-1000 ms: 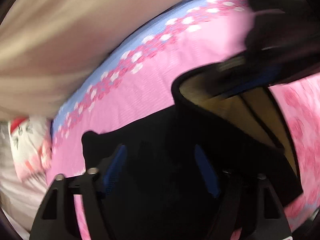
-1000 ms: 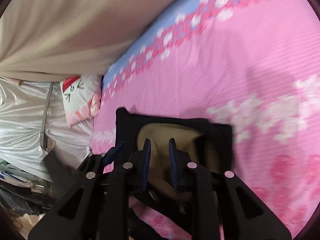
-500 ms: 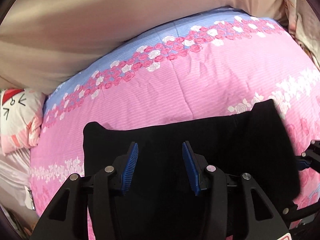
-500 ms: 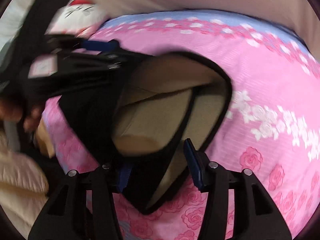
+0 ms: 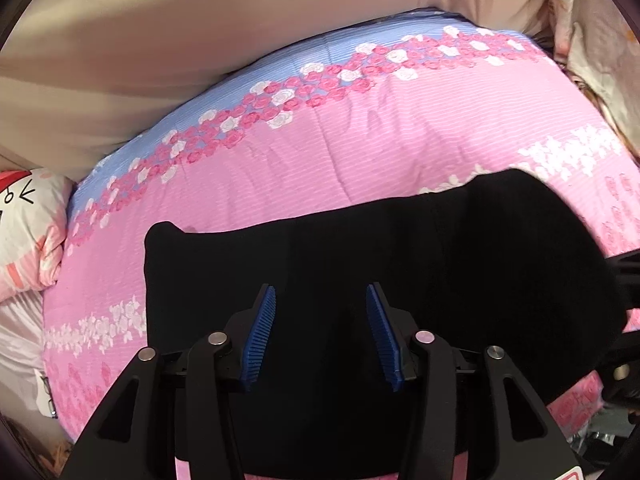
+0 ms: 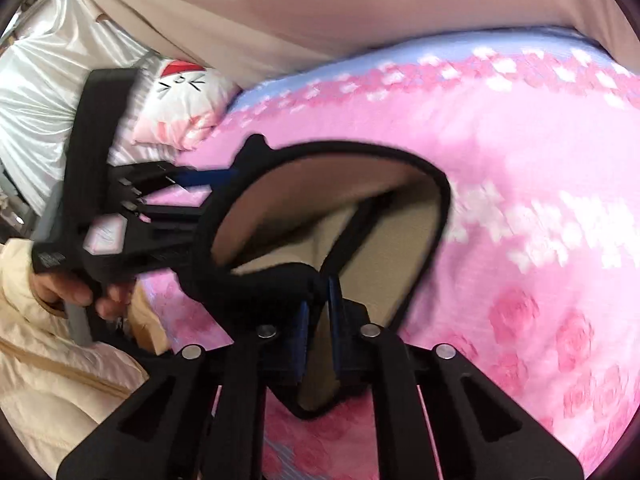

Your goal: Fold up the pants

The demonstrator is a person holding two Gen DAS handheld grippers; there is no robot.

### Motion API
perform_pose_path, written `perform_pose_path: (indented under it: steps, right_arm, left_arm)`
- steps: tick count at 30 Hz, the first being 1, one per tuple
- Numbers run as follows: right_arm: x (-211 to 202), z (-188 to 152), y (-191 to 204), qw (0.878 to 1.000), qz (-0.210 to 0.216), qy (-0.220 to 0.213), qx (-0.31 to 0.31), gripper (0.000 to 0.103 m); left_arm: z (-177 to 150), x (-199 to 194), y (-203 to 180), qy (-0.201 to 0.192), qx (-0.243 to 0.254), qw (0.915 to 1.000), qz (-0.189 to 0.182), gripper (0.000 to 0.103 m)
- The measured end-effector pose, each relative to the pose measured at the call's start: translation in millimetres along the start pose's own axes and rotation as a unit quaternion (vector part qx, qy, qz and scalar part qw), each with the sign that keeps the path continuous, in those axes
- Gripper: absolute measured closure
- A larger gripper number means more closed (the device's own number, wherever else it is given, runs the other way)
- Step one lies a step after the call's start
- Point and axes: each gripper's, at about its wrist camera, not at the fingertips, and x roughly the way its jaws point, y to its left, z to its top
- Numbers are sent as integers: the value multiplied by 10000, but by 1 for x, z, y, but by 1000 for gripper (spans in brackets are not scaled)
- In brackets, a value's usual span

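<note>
Black pants (image 5: 360,264) lie spread across the pink flowered bed cover. My left gripper (image 5: 320,312) is open and empty, its blue pads hovering over the black cloth. In the right wrist view the pants' waist end (image 6: 320,216) hangs open, showing a tan lining. My right gripper (image 6: 318,304) is shut on the black waistband edge and holds it lifted off the bed. The left gripper's body (image 6: 120,216) shows at the left of that view, held in a hand.
The pink and blue flowered bed cover (image 5: 360,152) fills the scene. A beige curtain (image 5: 200,40) hangs behind the bed. A cat-face pillow (image 5: 28,224) lies at the left edge. A cream jacket sleeve (image 6: 48,360) shows at lower left.
My left gripper let go of the pants and opened above them. My right gripper opened, then closed on the waistband and lifted it.
</note>
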Motion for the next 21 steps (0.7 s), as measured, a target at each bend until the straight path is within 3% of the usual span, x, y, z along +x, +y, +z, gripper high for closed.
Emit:
perform_pose_path:
  steps: [2, 5, 8, 9, 13, 15, 18, 20, 21]
  right_arm:
    - [6, -15, -17, 9991, -164, 189, 347, 102]
    - [-9, -18, -9, 9992, 23, -155, 378, 103]
    - [12, -36, -37, 9952, -583, 367, 688, 103]
    - [4, -37, -43, 9937, -569, 244, 931, 103]
    - [-66, -18, -36, 9817, -550, -901, 1588, 100]
    - [-70, 12, -10, 9859, -209, -1021, 1312, 100]
    - [-39, 51, 30, 9939, -194, -837, 693, 97]
    - [12, 66, 28, 9960, -282, -432, 733, 76]
    - [35, 66, 18, 9953, -479, -149, 825, 80]
  left_arm:
    - [-2, 0, -4, 5, 73, 9999, 82, 47]
    - [-5, 3, -7, 110, 163, 9997, 132, 47]
    - [-10, 9, -6, 240, 162, 9994, 170, 47]
    - [-11, 12, -6, 319, 153, 9992, 187, 47]
    - [-16, 8, -3, 255, 247, 9991, 222, 45]
    - [-20, 12, -5, 368, 314, 9987, 144, 42]
    - [-24, 15, -7, 423, 395, 9983, 110, 42]
    - [-27, 15, -5, 402, 441, 9982, 77, 42]
    - [-29, 14, -3, 391, 464, 9981, 70, 42]
